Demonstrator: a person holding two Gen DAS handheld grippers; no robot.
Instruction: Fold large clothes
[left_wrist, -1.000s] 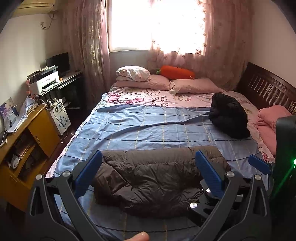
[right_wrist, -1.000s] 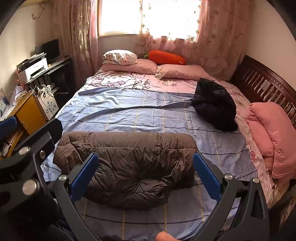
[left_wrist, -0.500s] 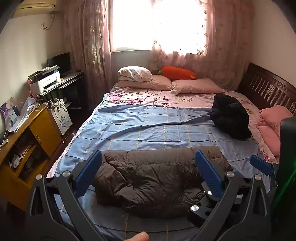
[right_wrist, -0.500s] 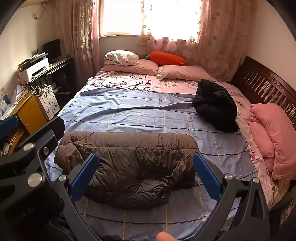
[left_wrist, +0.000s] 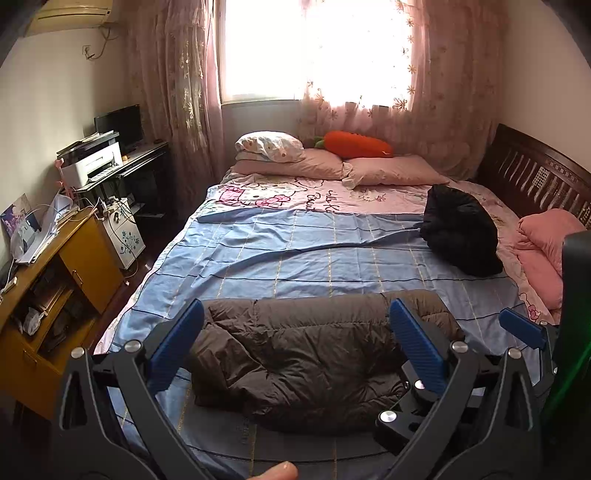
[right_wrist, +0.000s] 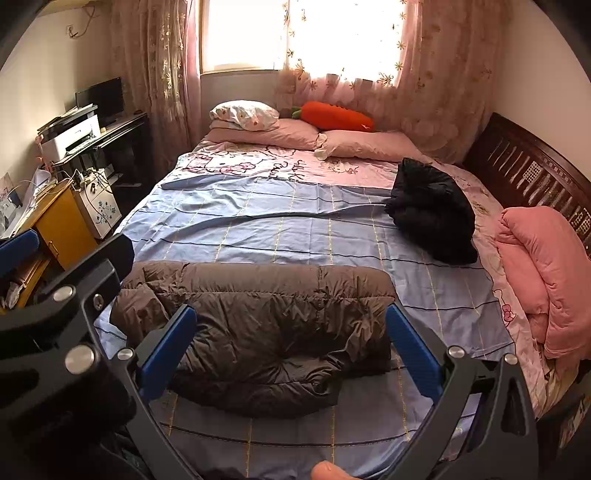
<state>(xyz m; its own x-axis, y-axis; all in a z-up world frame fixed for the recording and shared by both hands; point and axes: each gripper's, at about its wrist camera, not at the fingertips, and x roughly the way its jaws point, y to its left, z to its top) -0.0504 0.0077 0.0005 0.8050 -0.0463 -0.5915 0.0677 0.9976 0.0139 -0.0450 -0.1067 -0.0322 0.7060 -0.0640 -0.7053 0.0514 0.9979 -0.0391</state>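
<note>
The bed (left_wrist: 295, 258) fills both frames, blue checked sheet (right_wrist: 280, 229) running up to the pink pillows at the top. Low centre lies the brown puffer jacket (left_wrist: 303, 354), folded into a wide bundle near the foot edge; the left view cuts its right end behind the tongs, while the right view shows that end whole, square-cornered, with bare sheet beyond it. Right view also opens up the folded pink quilt (right_wrist: 543, 280) at the right edge, only a slice of it in the other frame. Black jacket (right_wrist: 432, 214) sits bundled mid-right, well apart from the brown one, against the dark headboard (left_wrist: 535, 177). Wide open sheet between the two garments and up toward the pillows. The left view gives more of the yellow cabinet (left_wrist: 74, 258) at lower left and the printer (left_wrist: 92, 162) above it; its contents are too cluttered to read. Orange carrot cushion (right_wrist: 336, 116) tops the pillows. Left tongs (left_wrist: 295, 347) spread wide, nothing between them, hovering short of the jacket; right tongs (right_wrist: 291, 347) likewise agape and empty. A fingertip (right_wrist: 328, 470) pokes in at the bottom edge, mostly cut off.
</note>
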